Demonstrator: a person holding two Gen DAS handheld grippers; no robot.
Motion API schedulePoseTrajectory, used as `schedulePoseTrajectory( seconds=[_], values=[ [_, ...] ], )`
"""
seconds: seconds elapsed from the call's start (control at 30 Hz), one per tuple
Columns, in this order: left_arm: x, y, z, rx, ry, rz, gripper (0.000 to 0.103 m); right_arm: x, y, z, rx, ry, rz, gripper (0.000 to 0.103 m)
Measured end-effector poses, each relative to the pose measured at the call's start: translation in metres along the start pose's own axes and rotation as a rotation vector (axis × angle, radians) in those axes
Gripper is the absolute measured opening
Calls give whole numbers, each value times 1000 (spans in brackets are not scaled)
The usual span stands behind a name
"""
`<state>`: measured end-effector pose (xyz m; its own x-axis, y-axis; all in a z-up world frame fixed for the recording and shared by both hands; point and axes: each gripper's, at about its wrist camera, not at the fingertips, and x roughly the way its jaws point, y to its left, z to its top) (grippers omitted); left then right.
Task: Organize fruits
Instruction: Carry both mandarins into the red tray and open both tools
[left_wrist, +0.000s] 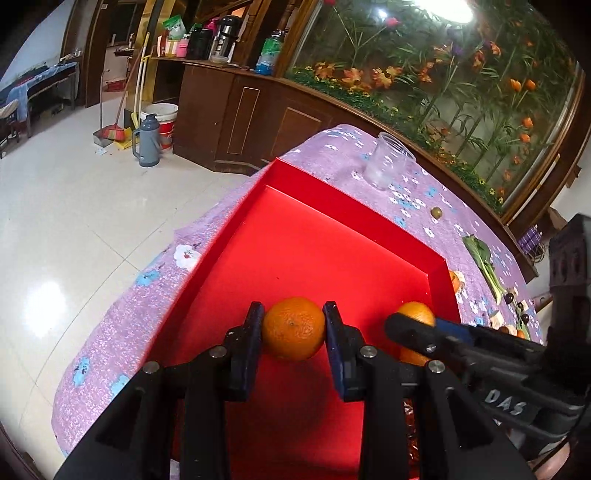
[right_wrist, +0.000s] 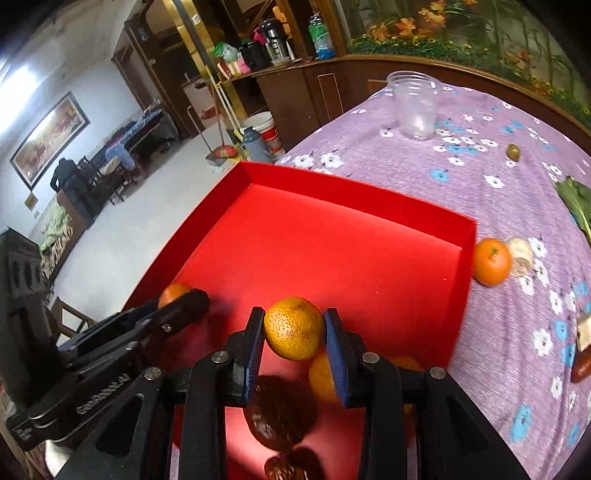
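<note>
Both grippers hang over the near end of a red tray (left_wrist: 295, 236) (right_wrist: 332, 243) on a purple flowered cloth. My left gripper (left_wrist: 293, 328) is shut on an orange (left_wrist: 293, 328), also seen in the right wrist view (right_wrist: 173, 291). My right gripper (right_wrist: 293, 328) is shut on a second orange (right_wrist: 293, 328), partly hidden in the left wrist view (left_wrist: 417, 314). Another orange (right_wrist: 323, 376) and dark brown fruits (right_wrist: 280, 417) lie in the tray under the right gripper. One orange (right_wrist: 491, 262) sits on the cloth just outside the tray's right wall.
A clear plastic cup (right_wrist: 415, 105) stands at the far end of the table. A small green fruit (right_wrist: 513, 152), a leafy green (right_wrist: 576, 206) and small food pieces (right_wrist: 521, 256) lie on the cloth to the right. The table's left edge drops to the floor.
</note>
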<state>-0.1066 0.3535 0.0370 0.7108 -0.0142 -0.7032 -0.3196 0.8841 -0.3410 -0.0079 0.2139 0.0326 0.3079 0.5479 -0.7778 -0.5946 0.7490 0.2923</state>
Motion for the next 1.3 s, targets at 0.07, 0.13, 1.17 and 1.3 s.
schedulePoseTrajectory(
  seconds=[0.07,0.13,1.17,1.3],
  values=[
    [-2,3,1,-15,-4,0,36,5,2,0,-12,4,-5,37],
    [-5,5,1,-31,-10,-14,37,7,2,-1,-15,6,-2,37],
    [-48,-85,-15,106,-47,-100,66,-119,-120,-92,221,-157,-134,56],
    [-43,-107,-21,145,-19,-125,66,-127,-157,-109,271,-146,-259,56]
  ],
)
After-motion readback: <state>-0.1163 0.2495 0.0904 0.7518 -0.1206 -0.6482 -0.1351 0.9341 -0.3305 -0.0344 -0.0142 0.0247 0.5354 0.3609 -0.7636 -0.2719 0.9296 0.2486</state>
